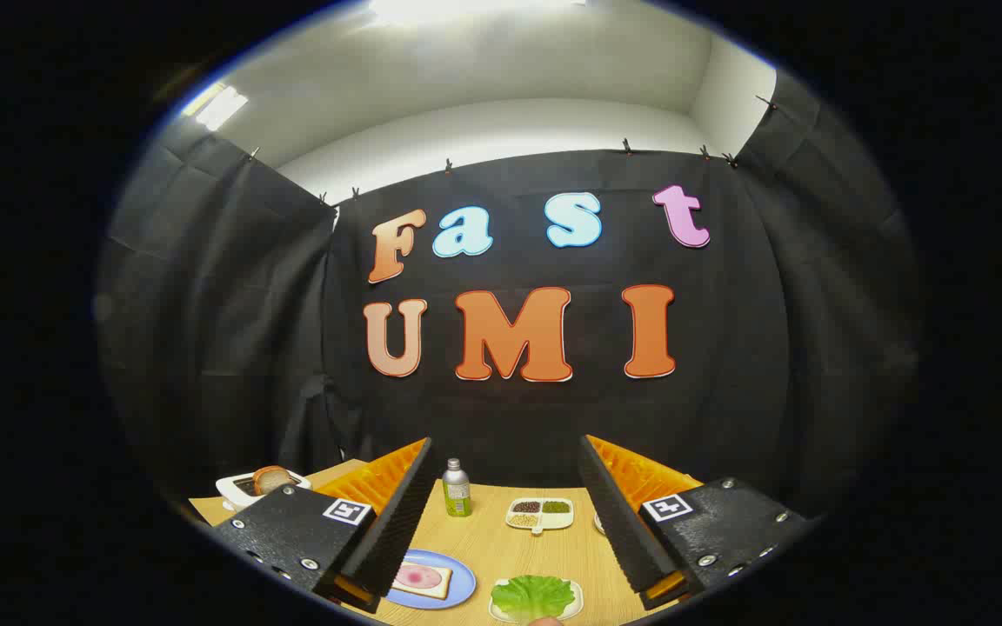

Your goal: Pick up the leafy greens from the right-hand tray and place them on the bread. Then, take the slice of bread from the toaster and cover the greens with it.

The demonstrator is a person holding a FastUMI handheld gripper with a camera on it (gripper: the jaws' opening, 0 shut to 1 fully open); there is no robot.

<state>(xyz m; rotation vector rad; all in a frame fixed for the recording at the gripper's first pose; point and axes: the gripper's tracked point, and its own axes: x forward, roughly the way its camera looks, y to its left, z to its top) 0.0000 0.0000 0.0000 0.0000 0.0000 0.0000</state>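
- The tongs (505, 513) stood wide open above the wooden table (501, 543), their two fingers spread well apart and holding nothing.
- The leafy greens (532, 596) lay on a small white tray (577, 594) between the fingers, low down and nearer the right one, untouched by either.
- A blue plate (463, 581) sat just beside the left finger, with a slice of bread (422, 580) on it that carried a pink round of meat; the finger covered the plate's left part.
- The white toaster (238, 489) stood beyond the left finger, at the far left of the table, with a brown slice (270, 477) sticking up out of it.
- Farther back between the fingers stood a small metal bottle (456, 489) and a divided white dish (540, 514) of dark and greenish bits; what they were could not be made out.
- A white edge peeked out beside the right finger, too hidden to name.
- The near rim of the greens' tray was cut off, with something small and pale there, too little to tell.
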